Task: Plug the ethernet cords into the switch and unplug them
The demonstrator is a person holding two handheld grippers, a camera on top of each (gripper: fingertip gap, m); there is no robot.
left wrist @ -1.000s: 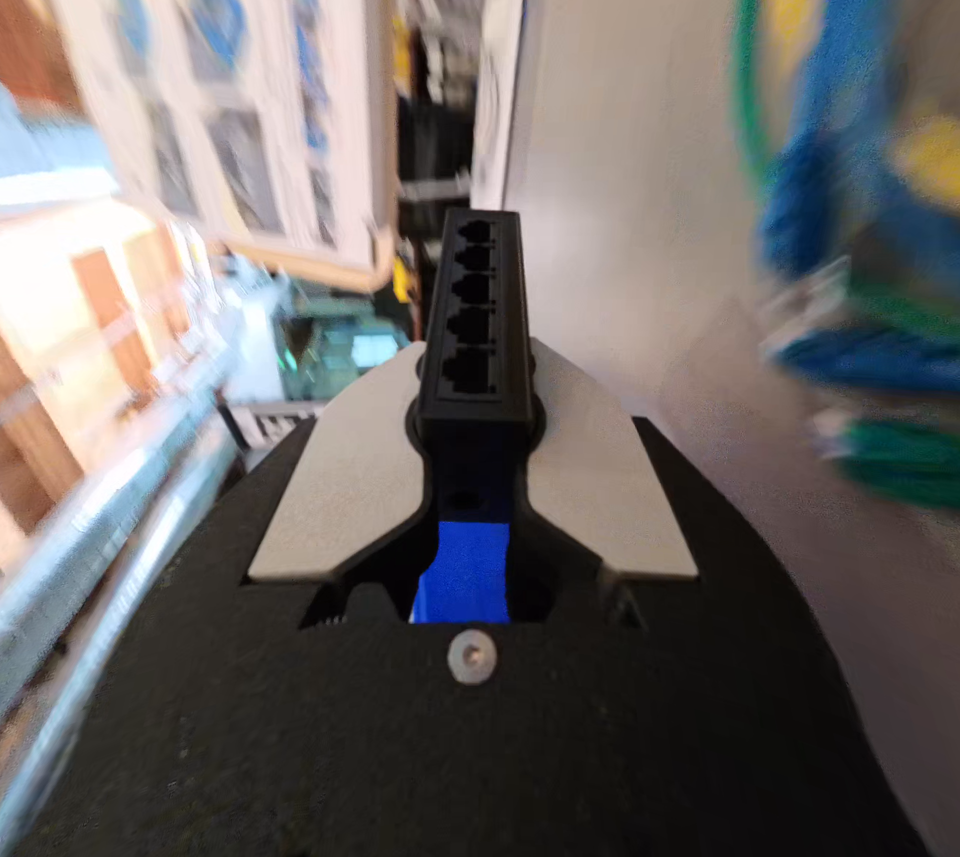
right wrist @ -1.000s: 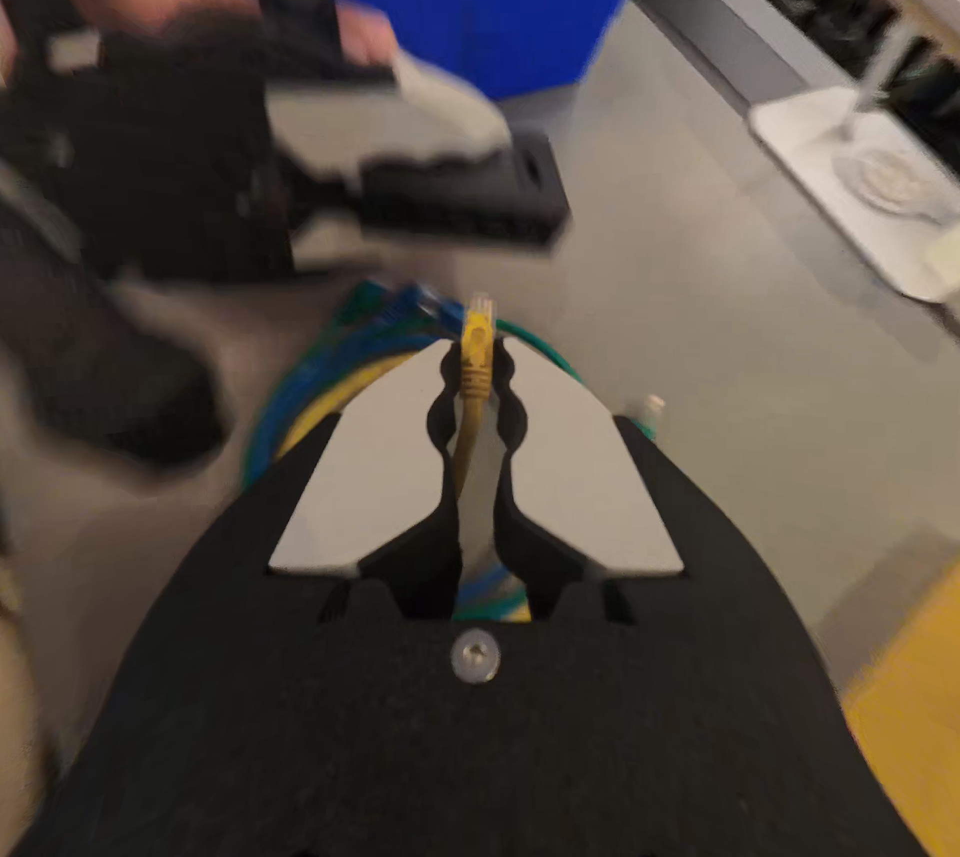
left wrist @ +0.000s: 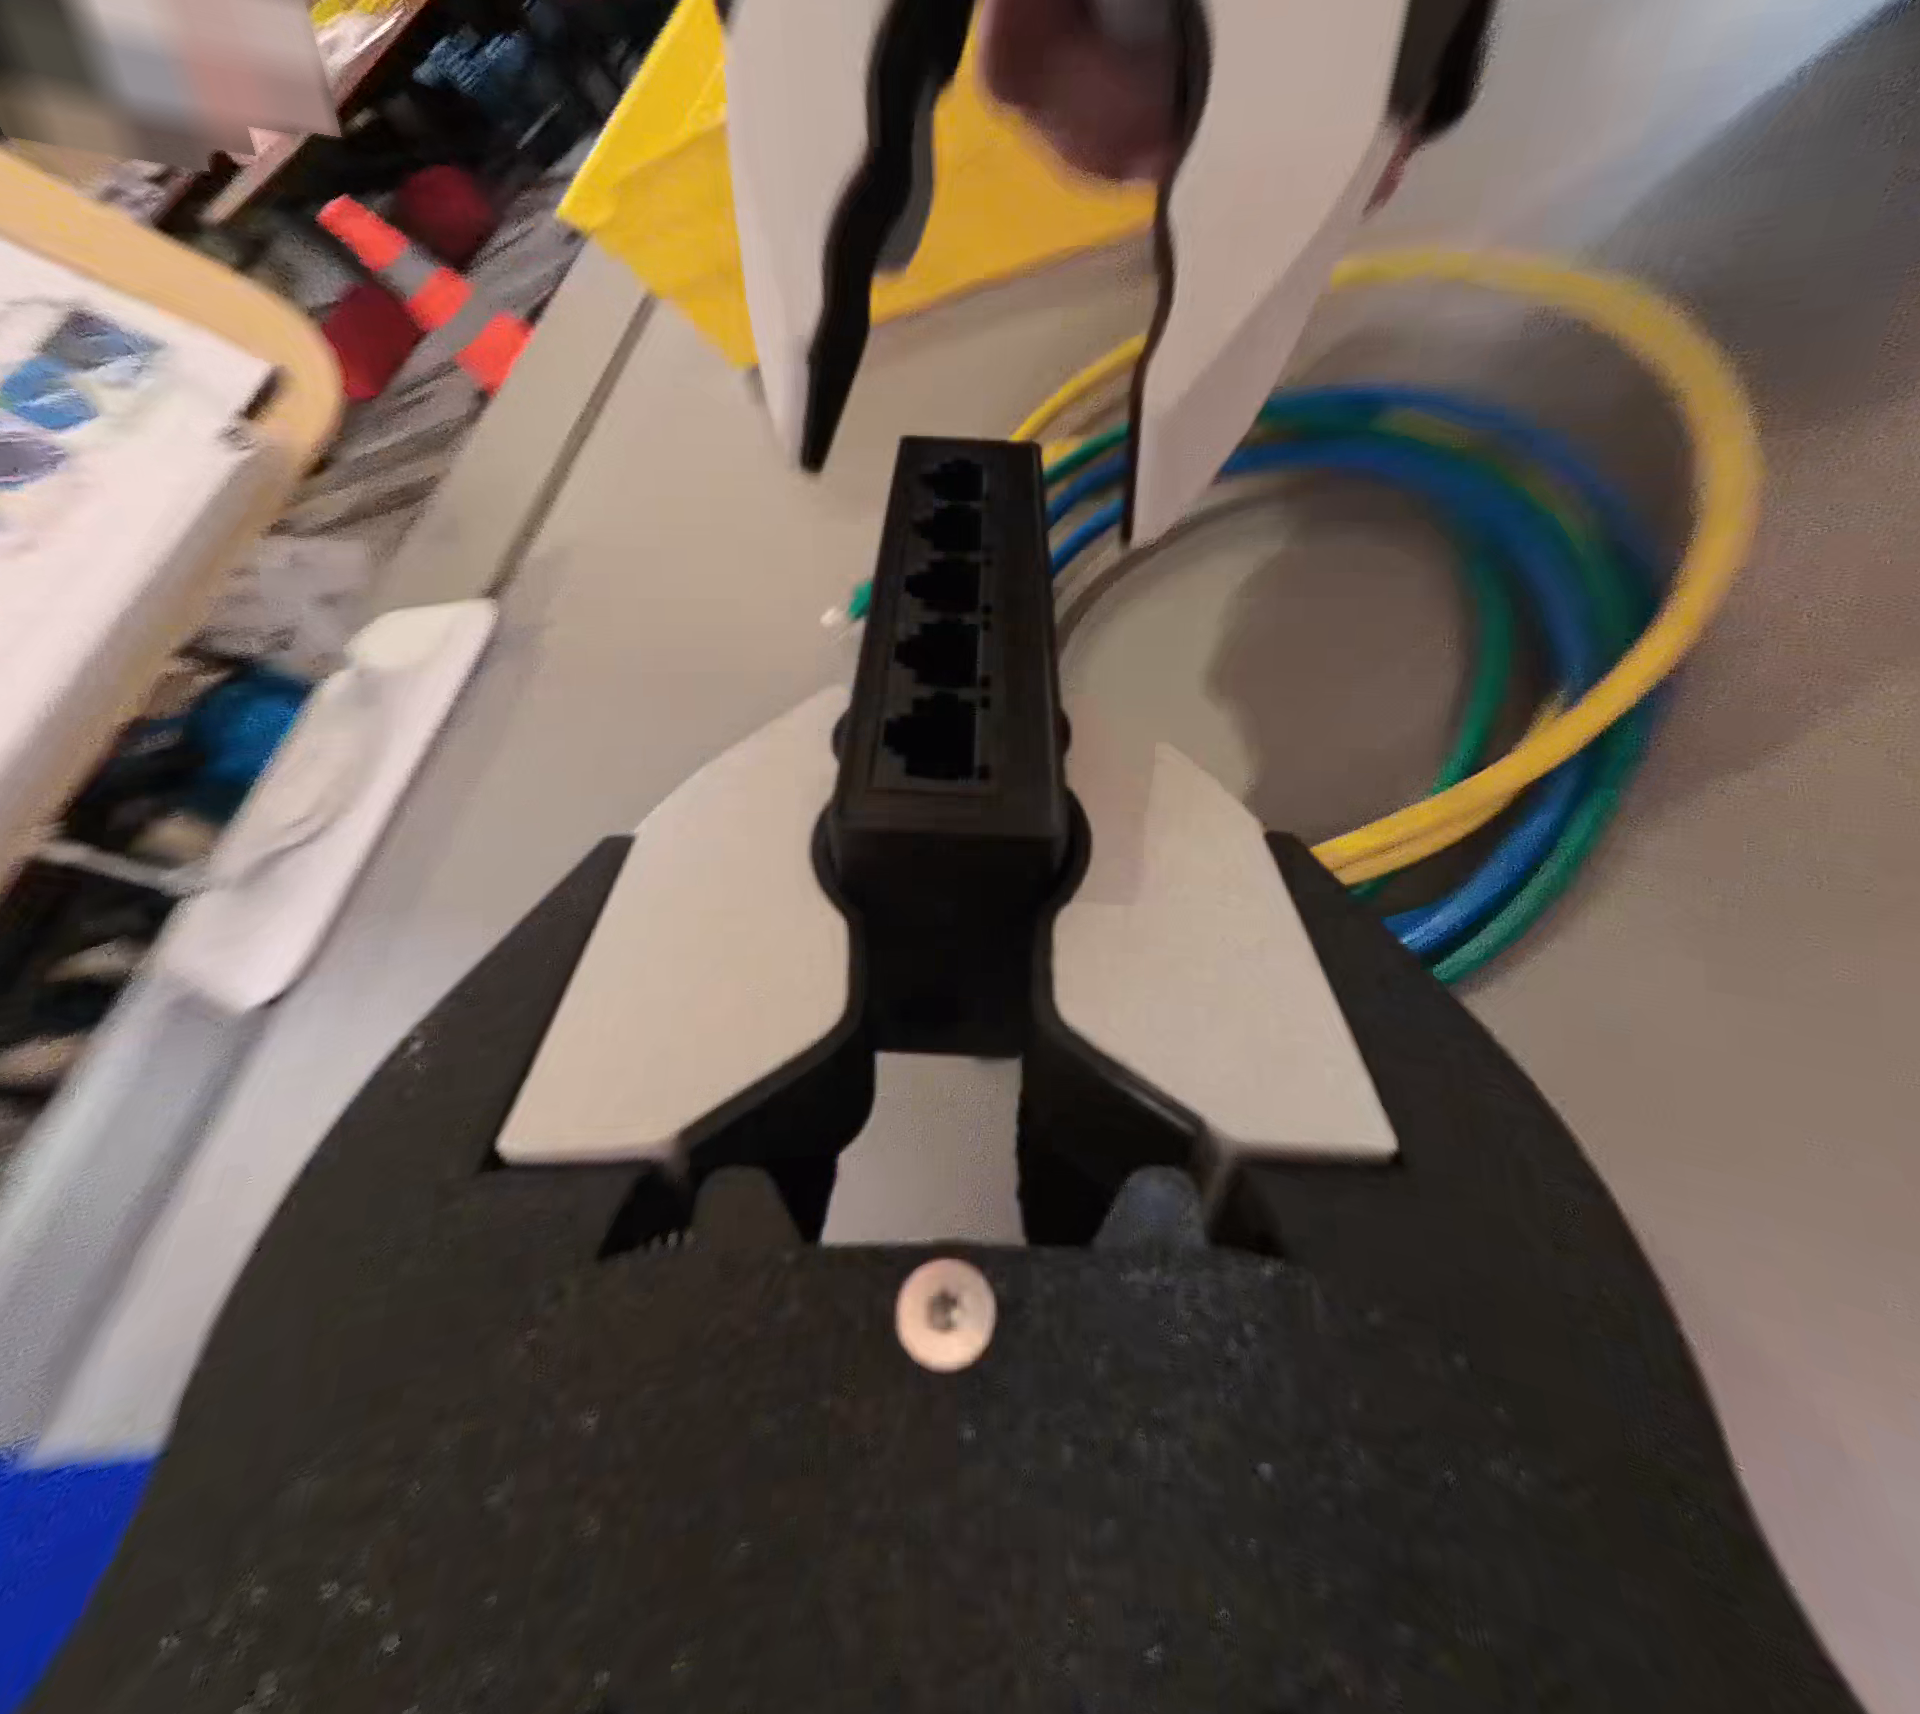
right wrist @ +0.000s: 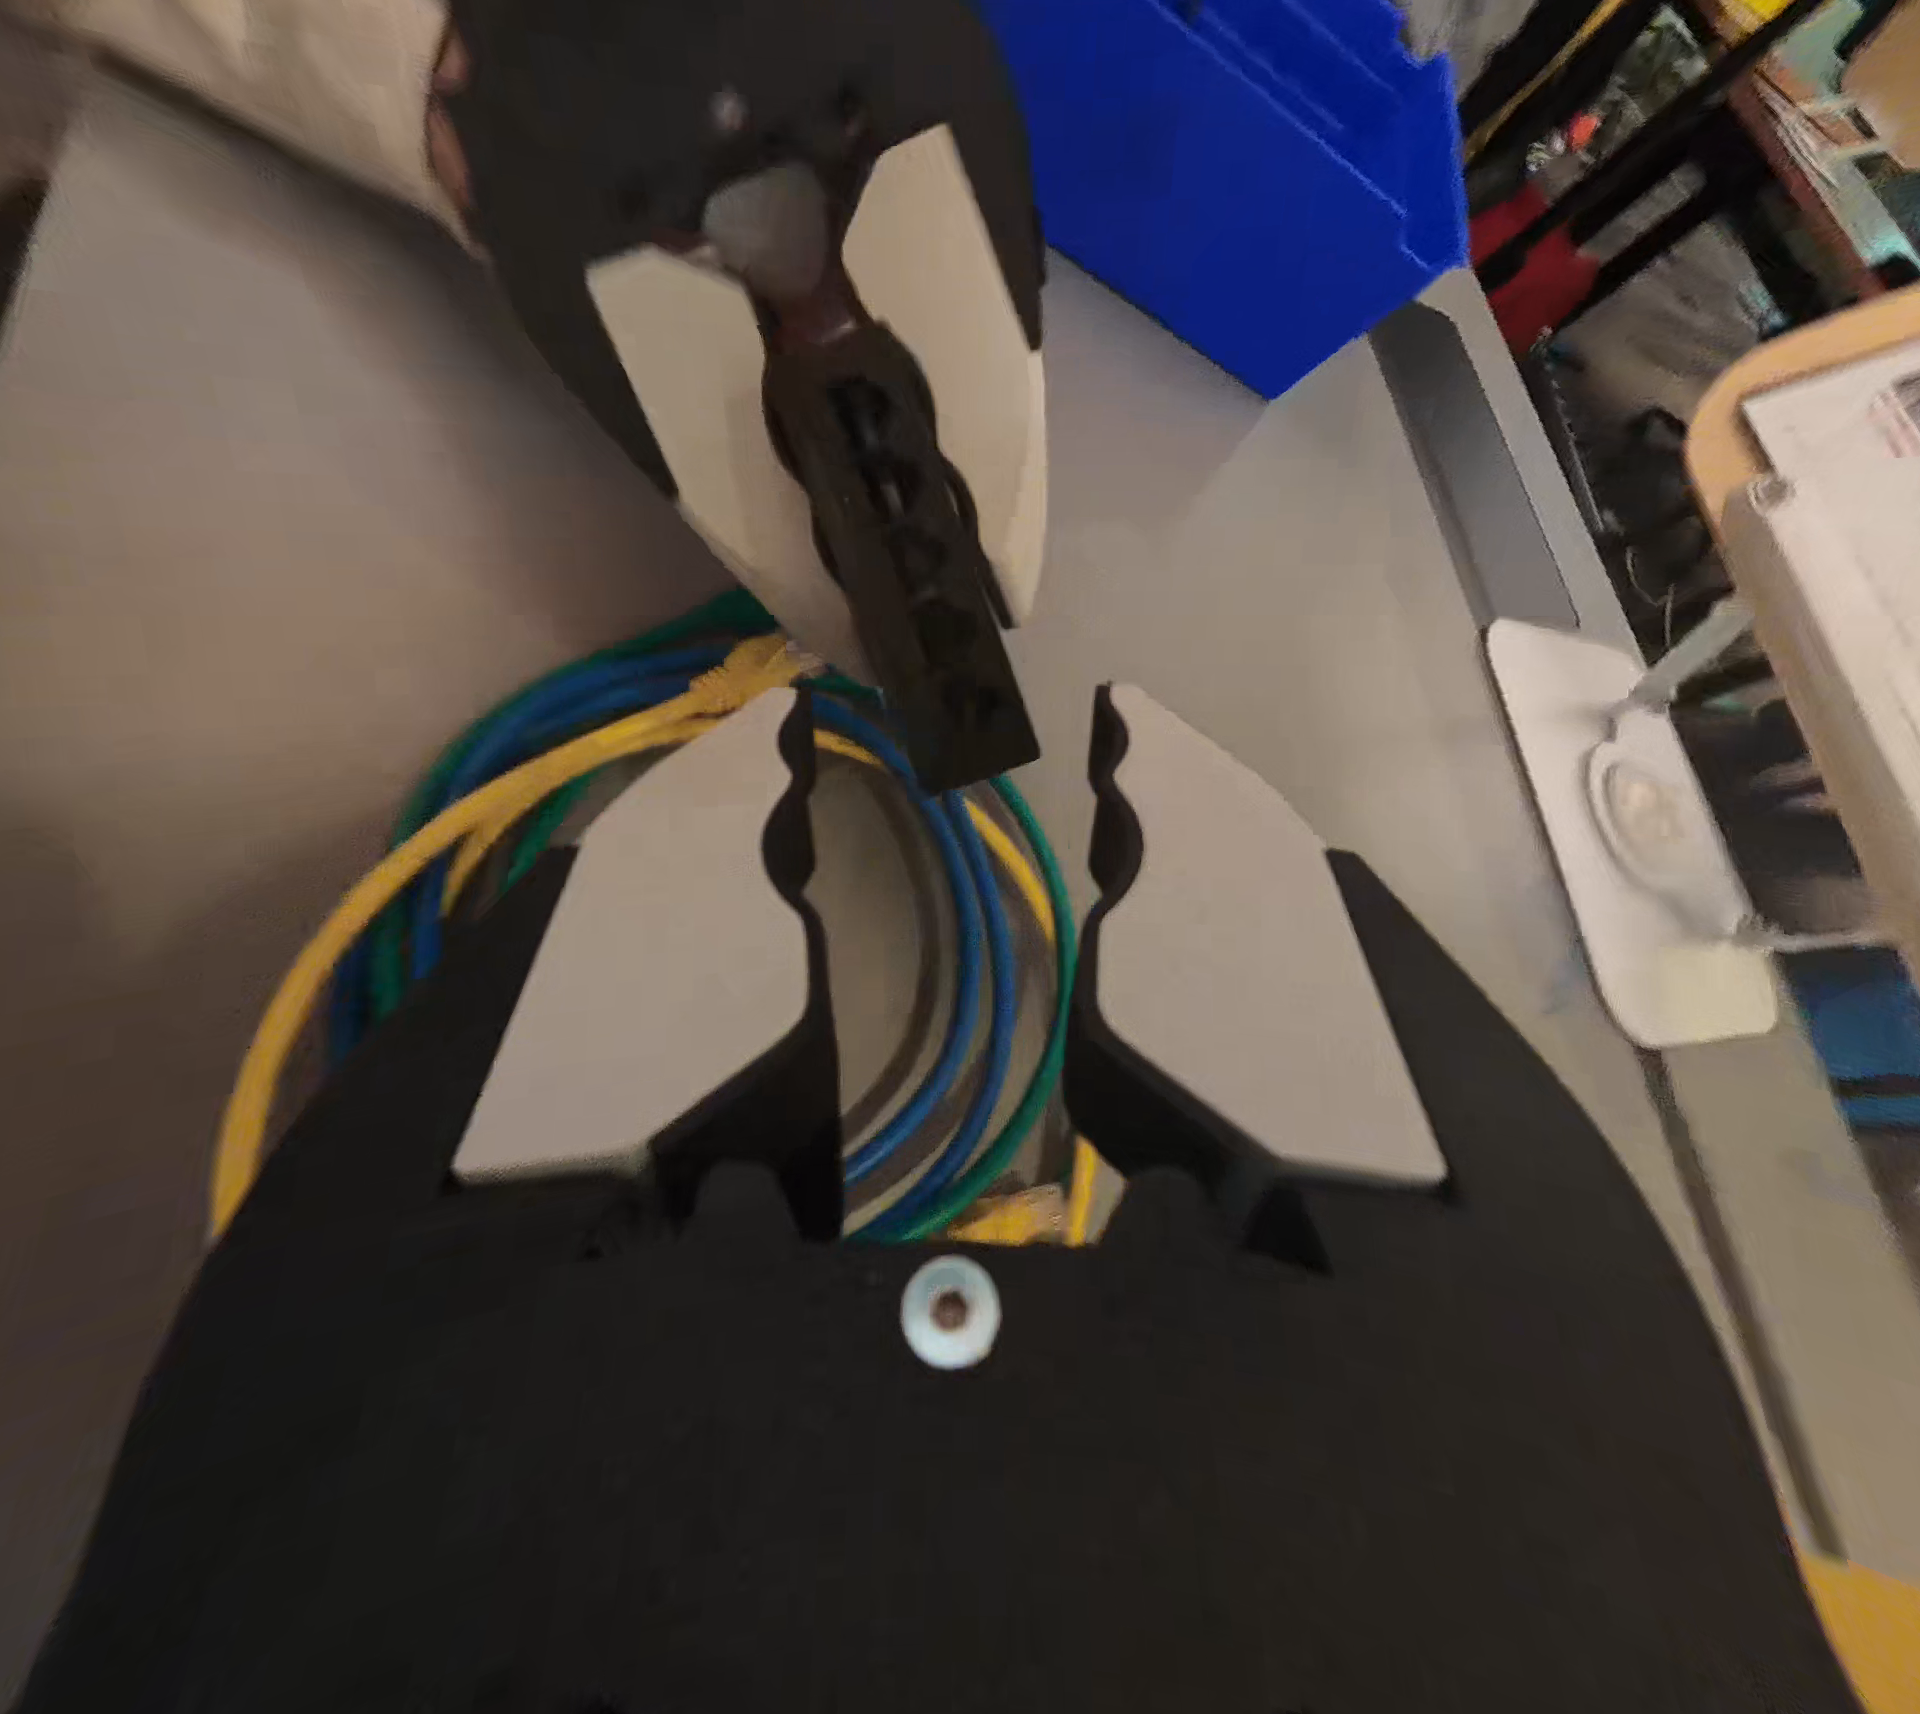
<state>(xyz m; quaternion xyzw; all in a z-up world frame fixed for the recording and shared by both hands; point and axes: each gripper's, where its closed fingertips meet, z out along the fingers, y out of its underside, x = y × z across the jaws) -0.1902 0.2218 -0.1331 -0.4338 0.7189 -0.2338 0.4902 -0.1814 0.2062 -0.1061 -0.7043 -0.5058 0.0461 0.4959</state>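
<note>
Left gripper (left wrist: 951, 750): clamped on the near end of the switch, one finger on each side.
Right gripper (right wrist: 945, 708): fingers spread wide with nothing between them, hanging over the cords; in the left wrist view it comes down from the top (left wrist: 971, 490), its tips just beyond the switch's far end.
Switch (left wrist: 961, 625): one black, narrow box, held in the air above the table; five ports in a single row face up toward the left camera, all of them vacant. In the right wrist view (right wrist: 914, 604) it points toward the right gripper, its end just ahead of the spread fingertips.
Cords (left wrist: 1558, 625): one loose coil on the table of yellow, blue and green strands; the exact number is blurred.
Plugs: a yellow one (right wrist: 753, 662) at the coil's far edge, a green one (left wrist: 854, 610) beside the switch.
Table (left wrist: 644, 625): grey.
Bin (right wrist: 1195, 106): one, blue, behind the left gripper.
</note>
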